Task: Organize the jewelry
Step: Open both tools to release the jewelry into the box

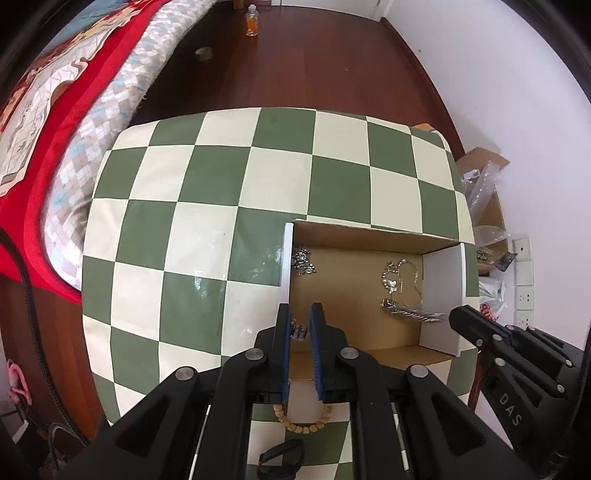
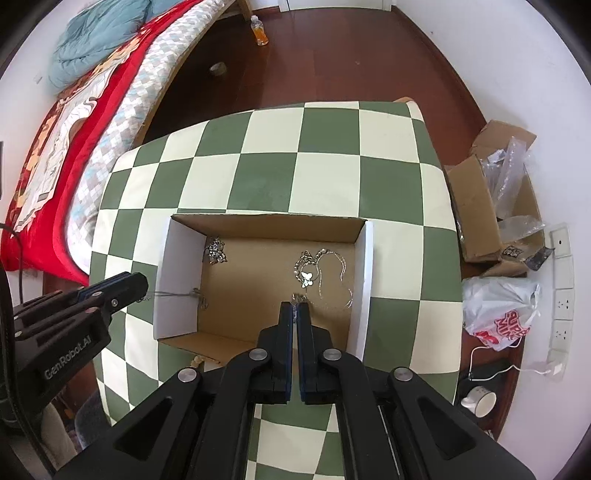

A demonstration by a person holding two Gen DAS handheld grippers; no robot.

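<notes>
A desk covered with a green and cream checkered cloth [image 2: 332, 177] is seen on a dark red wooden floor [image 2: 332, 55]. A bed with a red patterned blanket [image 2: 66, 140] is placed beside it. A small bottle of orange liquid [image 2: 260, 31] stands on the floor, and a white plastic bag with red letters [image 2: 502, 310] is found near an open brown cardboard carton [image 2: 476, 206].

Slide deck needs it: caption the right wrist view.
Right gripper, shut on a silver chain, reaches into the cardboard box.
</notes>
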